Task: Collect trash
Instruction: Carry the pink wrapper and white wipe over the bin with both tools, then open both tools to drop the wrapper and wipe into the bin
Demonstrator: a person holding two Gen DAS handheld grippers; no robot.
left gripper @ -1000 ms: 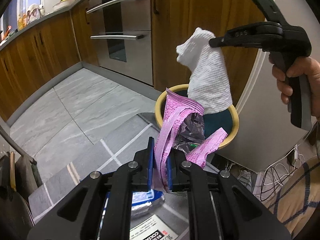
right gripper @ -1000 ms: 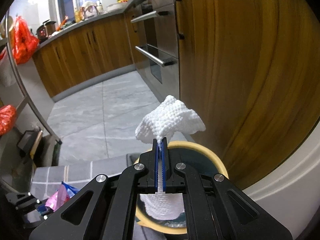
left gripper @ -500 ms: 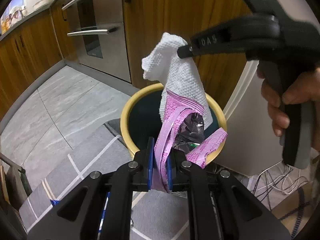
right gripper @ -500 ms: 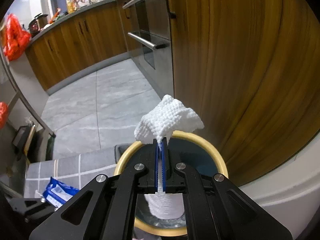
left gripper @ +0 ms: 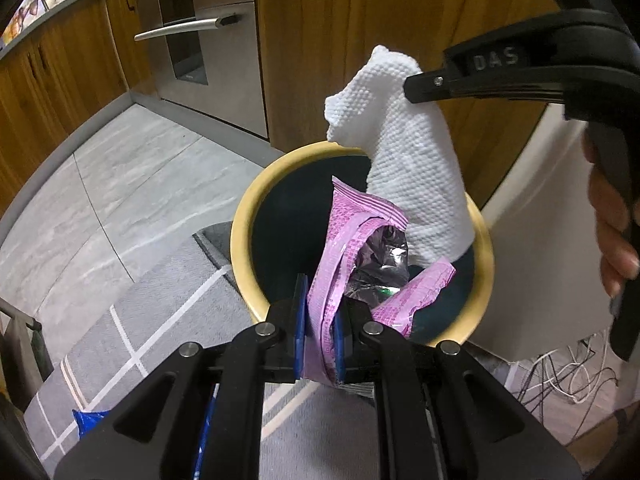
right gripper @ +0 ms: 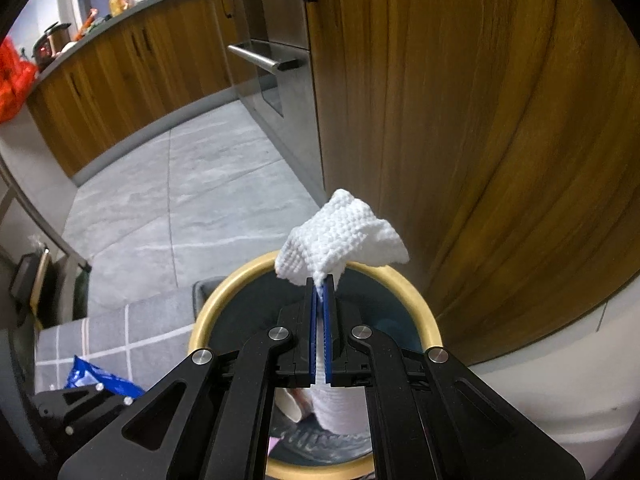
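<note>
Standing on the grey rug (left gripper: 168, 320) by the wooden cabinet (left gripper: 360, 40), the bin (left gripper: 240, 240) is taking up the middle of both views, its yellow rim (right gripper: 208, 320) ringing a dark inside where something pale is already lying at the bottom, though what it is cannot be told from the right wrist view. Hanging over that opening is the paper towel (left gripper: 416, 168), a crumpled white sheet that the right hand-held gripper (right gripper: 319, 292) is pinching with its blue pads pressed together on the fold, the loose end drooping down inside the rim. Sitting beside it and lower is the pink wrapper (left gripper: 352, 248), torn open with its silver lining showing, which the left hand-held gripper (left gripper: 320, 320) is clamping tight at its bottom edge, the upper part reaching over the near rim. Judging from this, both pieces are being carried to the drop point and neither is let go yet, so the collecting of these two is nearly done and only the release is remaining. Lying on the rug well apart from the bin is a blue packet (right gripper: 100, 380), smaller than the rest and untouched, which is looking like trash still waiting to be picked up. Whether more litter is lying beyond the edges of the views cannot be told.
</note>
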